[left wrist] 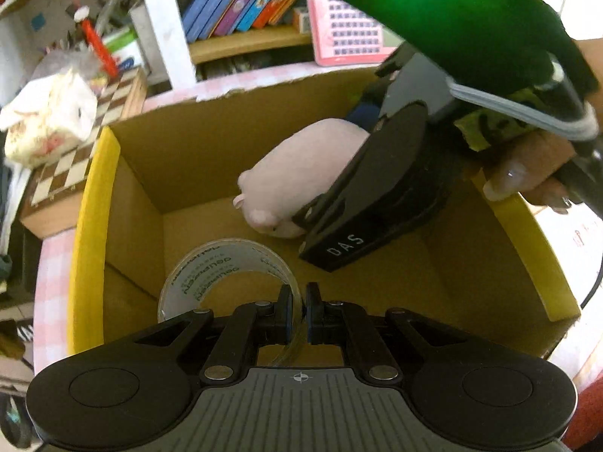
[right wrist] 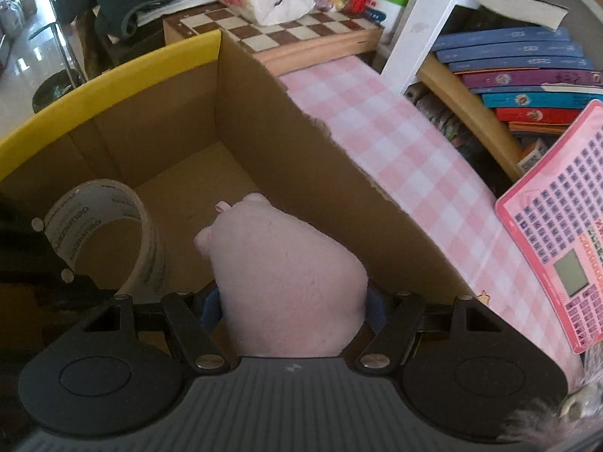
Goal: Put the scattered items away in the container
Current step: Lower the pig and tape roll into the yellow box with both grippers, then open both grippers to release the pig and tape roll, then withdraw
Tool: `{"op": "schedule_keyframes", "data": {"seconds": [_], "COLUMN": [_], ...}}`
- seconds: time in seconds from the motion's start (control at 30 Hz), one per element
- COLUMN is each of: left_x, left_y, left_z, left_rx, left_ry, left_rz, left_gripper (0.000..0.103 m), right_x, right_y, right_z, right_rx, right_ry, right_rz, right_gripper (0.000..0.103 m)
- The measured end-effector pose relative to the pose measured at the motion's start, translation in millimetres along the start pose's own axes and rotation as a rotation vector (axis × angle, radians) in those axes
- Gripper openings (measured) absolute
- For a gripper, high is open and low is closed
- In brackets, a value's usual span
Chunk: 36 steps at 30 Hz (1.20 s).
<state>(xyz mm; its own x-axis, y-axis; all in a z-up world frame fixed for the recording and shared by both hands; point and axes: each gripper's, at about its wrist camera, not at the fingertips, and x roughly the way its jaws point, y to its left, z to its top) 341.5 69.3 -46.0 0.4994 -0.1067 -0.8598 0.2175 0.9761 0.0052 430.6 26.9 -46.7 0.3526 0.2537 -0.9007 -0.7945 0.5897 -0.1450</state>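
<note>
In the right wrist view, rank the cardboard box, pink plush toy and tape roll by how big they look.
1. cardboard box
2. pink plush toy, though it sits nearest the camera
3. tape roll

Both views are moderately bright with soft daylight. In the right wrist view, glare washes out the floor (right wrist: 19, 49) far left of the cardboard box (right wrist: 158, 128). A green glow tints the top of the left wrist view above the box (left wrist: 211, 120). Fisheye distortion bends the books (right wrist: 520, 60) and box rims. The tissue pack (left wrist: 49, 120) left of the box looks blurred. Box interiors sit in mild shadow.
</note>
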Motion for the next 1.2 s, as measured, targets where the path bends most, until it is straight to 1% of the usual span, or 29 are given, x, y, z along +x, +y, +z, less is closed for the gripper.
{"op": "schedule_keyframes", "data": {"seconds": [0.23, 0.37, 0.43, 0.5, 0.57, 0.67, 0.77, 0.83, 0.9, 1.07, 1.13, 1.17, 1.2], "left_x": [8.0, 9.0, 5.8, 1.5, -4.3, -14.5, -24.2, -34.1, -45.8, -76.0, -89.0, -95.3, -100.9], "left_y": [1.2, 0.0, -3.1, -5.2, -6.2, -7.5, -8.8, -11.0, -14.2, -21.8, -24.4, -25.6, -27.0], "left_z": [-1.5, -0.4, -0.1, -0.7, -3.2, -7.2, -8.3, -10.4, -13.2, -24.0, -31.7, -35.8, -39.4], "left_rx": [-0.022, -0.025, -0.013, -0.007, -0.012, -0.024, -0.035, -0.04, -0.037, -0.032, -0.027, -0.024, -0.021], "left_ry": [0.035, 0.028, 0.021, 0.009, -0.004, -0.028, -0.057, -0.084, -0.118, -0.185, -0.215, -0.232, -0.245], "left_rz": [0.002, 0.018, 0.038, 0.063, 0.073, 0.084, 0.091, 0.092, 0.09, 0.09, 0.093, 0.099, 0.105], "left_gripper": [0.008, 0.012, 0.019, 0.032, 0.037, 0.038, 0.039, 0.043, 0.052, 0.054, 0.06, 0.066, 0.069], "right_x": [0.3, 0.3, -1.4, -3.0, -5.2, -12.6, -26.0, -37.3, -50.1, -82.3, -97.0, -103.7, -110.4], "right_y": [3.4, 4.9, 4.5, 2.9, 0.1, -3.1, -3.5, -3.1, -0.3, 10.6, 16.2, 18.7, 21.7], "right_z": [0.9, 0.9, 0.8, 0.4, -0.9, -3.1, -6.1, -9.1, -11.8, -21.3, -26.0, -28.5, -31.1], "right_rx": [-0.025, -0.039, -0.035, -0.03, -0.02, -0.006, 0.009, 0.025, 0.034, 0.066, 0.079, 0.085, 0.094], "right_ry": [0.003, 0.0, -0.011, -0.024, -0.034, -0.057, -0.096, -0.121, -0.148, -0.202, -0.229, -0.242, -0.256], "right_rz": [0.019, 0.027, 0.032, 0.031, 0.032, 0.04, 0.027, 0.028, 0.019, 0.001, -0.007, -0.015, -0.025], "right_gripper": [0.071, 0.073, 0.078, 0.08, 0.081, 0.082, 0.082, 0.083, 0.083, 0.083, 0.084, 0.085, 0.085]}}
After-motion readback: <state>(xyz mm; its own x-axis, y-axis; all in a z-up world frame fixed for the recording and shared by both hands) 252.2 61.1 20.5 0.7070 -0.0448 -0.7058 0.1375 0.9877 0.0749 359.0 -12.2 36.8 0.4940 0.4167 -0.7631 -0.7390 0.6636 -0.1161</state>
